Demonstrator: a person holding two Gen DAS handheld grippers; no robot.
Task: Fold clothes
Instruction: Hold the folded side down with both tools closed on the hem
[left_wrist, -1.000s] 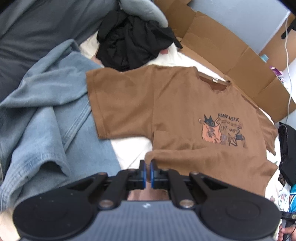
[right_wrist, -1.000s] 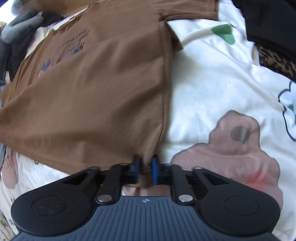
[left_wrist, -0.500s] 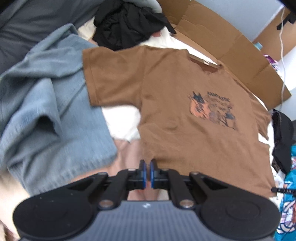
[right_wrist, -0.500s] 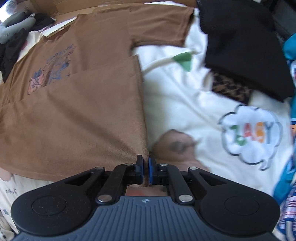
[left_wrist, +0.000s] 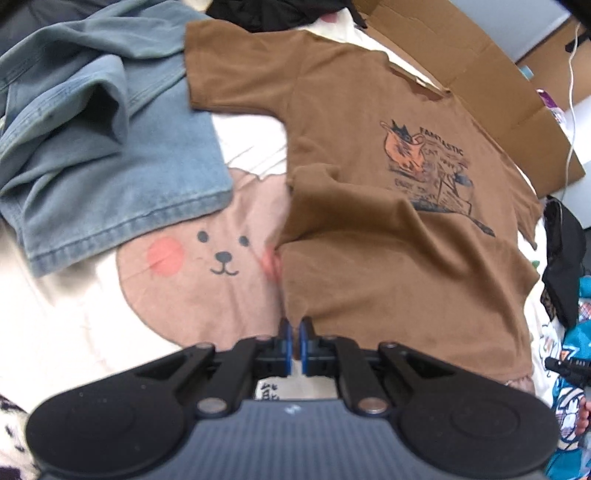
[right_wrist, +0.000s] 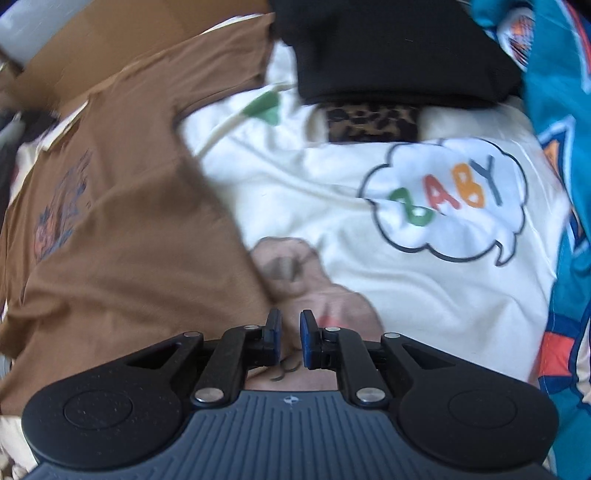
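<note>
Fabric at the hem corner of the brown T-shirt (left_wrist: 388, 258) is pinched between the nearly closed fingers of the left gripper (left_wrist: 294, 334). The shirt is spread print-up on the cartoon bedsheet (right_wrist: 369, 266), beside the denim garment (left_wrist: 110, 155). The right gripper (right_wrist: 289, 326) is being opened, nothing between its fingers.

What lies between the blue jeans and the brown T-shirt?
In the left wrist view, only the cream bedsheet with its pink bear print lies between the blue jeans and the brown T-shirt.
</note>
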